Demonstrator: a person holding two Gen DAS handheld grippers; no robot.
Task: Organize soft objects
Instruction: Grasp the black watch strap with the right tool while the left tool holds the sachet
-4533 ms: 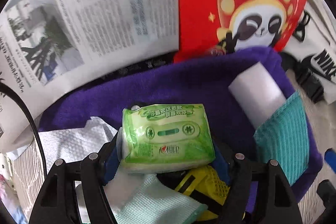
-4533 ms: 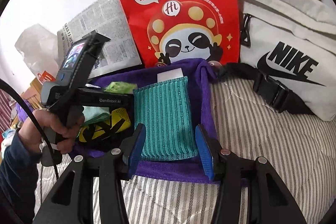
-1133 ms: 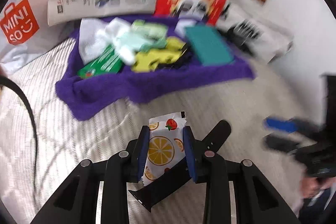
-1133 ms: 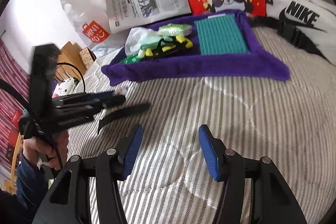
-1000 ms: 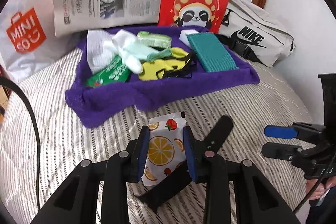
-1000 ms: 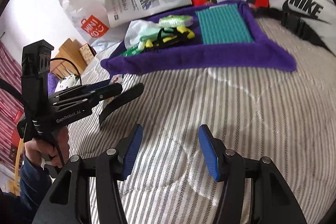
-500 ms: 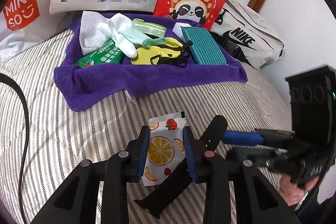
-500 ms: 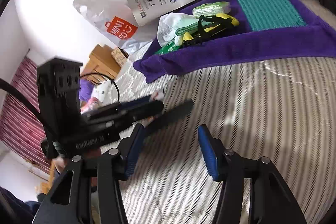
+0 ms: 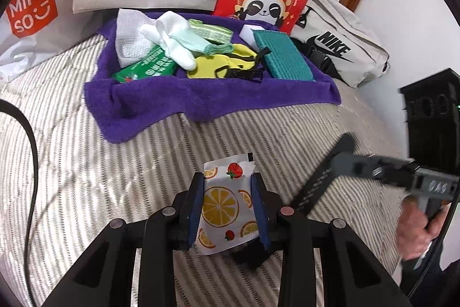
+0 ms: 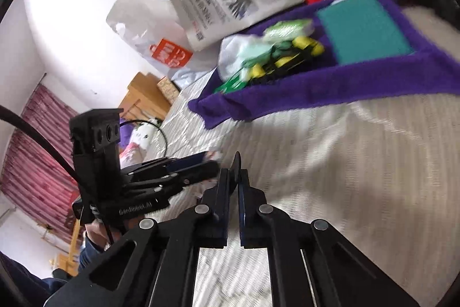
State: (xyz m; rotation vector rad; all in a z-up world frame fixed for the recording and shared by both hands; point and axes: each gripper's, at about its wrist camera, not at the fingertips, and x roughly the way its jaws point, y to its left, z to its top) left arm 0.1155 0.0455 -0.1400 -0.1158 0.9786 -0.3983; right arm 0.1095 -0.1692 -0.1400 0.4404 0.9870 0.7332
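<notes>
- My left gripper (image 9: 228, 202) is closed on the fruit-print packet (image 9: 225, 203), one finger on each long edge, held above the striped bed (image 9: 86, 163).
- The packet looks light and soft: thin glossy film, slightly puffed, likely wet wipes or tissues. I judge it will buckle under a hard squeeze and could slide on the smooth film, so a moderate grip across its width, near the middle, suits it best.
- A black strap (image 9: 325, 171) lies on the bed just to the right of the packet, part of it running under my left fingers. It looks stiff, flat and narrow.
- My right gripper (image 10: 233, 183) has its fingers almost together with a thin dark edge between the tips. Probably the strap, but the right wrist view is blurred and I cannot tell for certain.
- If it is the strap, a hold near one end would leave the rest to dangle; a hold nearer mid-length would control it better.
- The purple towel (image 9: 201, 99) further up the bed carries the other soft things: white socks (image 9: 172, 39), a teal cloth (image 9: 283, 58), a green tissue pack (image 9: 146, 69), a yellow mask (image 9: 227, 62).
- Judgement: the packet belongs on the towel with them.
</notes>
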